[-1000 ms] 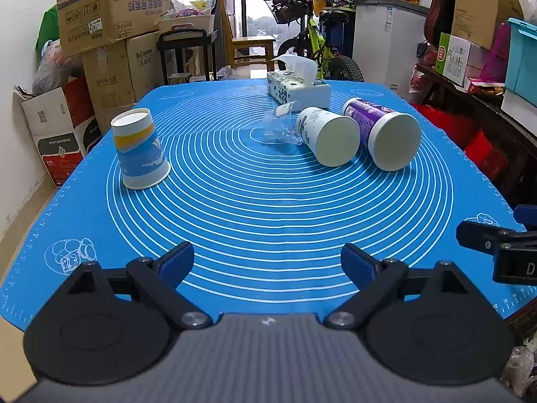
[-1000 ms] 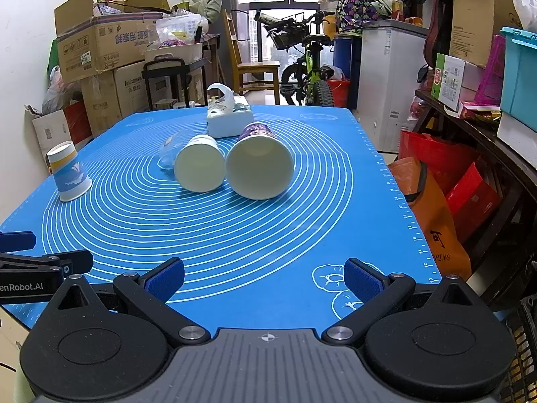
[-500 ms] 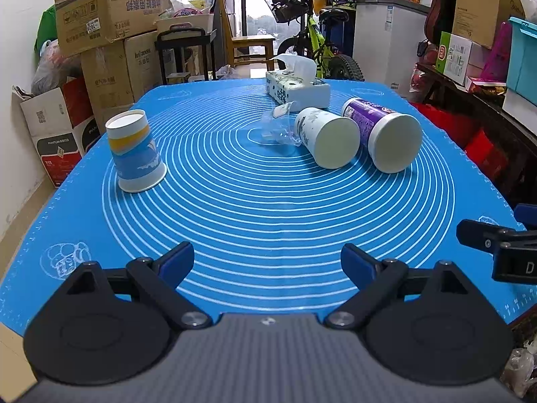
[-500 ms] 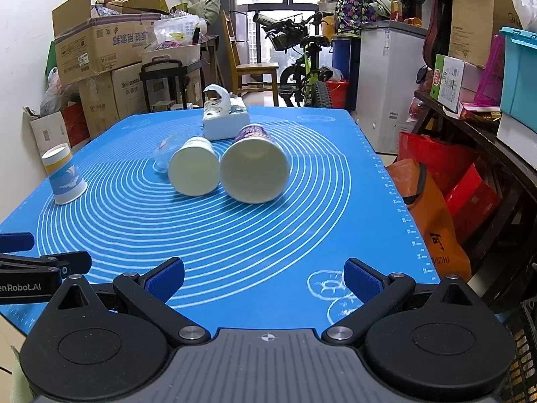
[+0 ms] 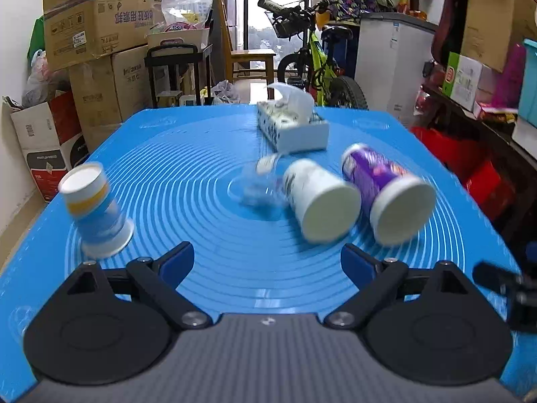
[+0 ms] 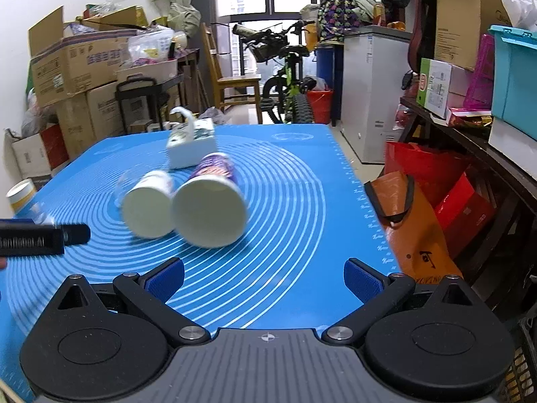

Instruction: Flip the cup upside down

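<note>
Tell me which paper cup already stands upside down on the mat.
The blue and yellow cup, alone at the left; the white cup and purple cup lie on their sides.

a blue mat (image 5: pixel 235 268) with white rings covers the table. a tissue box (image 5: pixel 292 127) sits at its far side. beyond stand cardboard boxes (image 5: pixel 97 23), a wooden chair (image 5: pixel 248 57), a green bicycle (image 5: pixel 319 63) and a white freezer (image 6: pixel 372 90).

Left gripper (image 5: pixel 267 262), right gripper (image 6: pixel 264 277): black linkage arms, blue finger pads (image 5: pixel 177 260), silver screws, ribbed grey housing.
</note>
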`<move>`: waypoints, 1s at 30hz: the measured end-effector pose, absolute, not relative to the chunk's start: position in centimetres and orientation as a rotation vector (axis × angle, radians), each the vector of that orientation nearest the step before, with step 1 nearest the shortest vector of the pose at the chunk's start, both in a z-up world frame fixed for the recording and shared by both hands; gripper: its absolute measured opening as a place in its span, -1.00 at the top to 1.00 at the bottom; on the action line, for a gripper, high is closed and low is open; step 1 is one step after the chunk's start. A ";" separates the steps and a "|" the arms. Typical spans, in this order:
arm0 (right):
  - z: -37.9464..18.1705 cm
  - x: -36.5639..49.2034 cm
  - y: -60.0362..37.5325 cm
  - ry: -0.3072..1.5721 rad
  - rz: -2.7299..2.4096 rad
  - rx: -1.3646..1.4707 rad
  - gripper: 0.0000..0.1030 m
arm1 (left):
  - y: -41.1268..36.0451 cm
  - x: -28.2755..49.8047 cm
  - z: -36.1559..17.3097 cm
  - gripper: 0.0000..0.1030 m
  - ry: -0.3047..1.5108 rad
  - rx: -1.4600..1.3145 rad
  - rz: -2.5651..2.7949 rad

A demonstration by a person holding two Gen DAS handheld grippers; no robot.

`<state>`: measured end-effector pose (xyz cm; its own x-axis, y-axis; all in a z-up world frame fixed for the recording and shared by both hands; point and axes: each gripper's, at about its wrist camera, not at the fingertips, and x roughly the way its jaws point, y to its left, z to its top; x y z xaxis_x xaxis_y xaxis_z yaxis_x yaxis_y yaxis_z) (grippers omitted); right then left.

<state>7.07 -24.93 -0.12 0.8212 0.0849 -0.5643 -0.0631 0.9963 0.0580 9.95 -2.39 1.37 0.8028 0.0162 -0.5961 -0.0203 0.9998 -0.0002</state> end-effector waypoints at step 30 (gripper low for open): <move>-2.9 12.8 -28.6 0.635 0.033 0.093 -0.95 | -5.1 21.1 -0.7 -0.16 0.810 -0.145 -0.043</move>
<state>12.80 -28.56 -2.90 0.8045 0.0595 -0.5909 -0.0024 0.9953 0.0969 21.07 -5.13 -0.69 0.6895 -0.0937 -0.7182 -0.0171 0.9892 -0.1455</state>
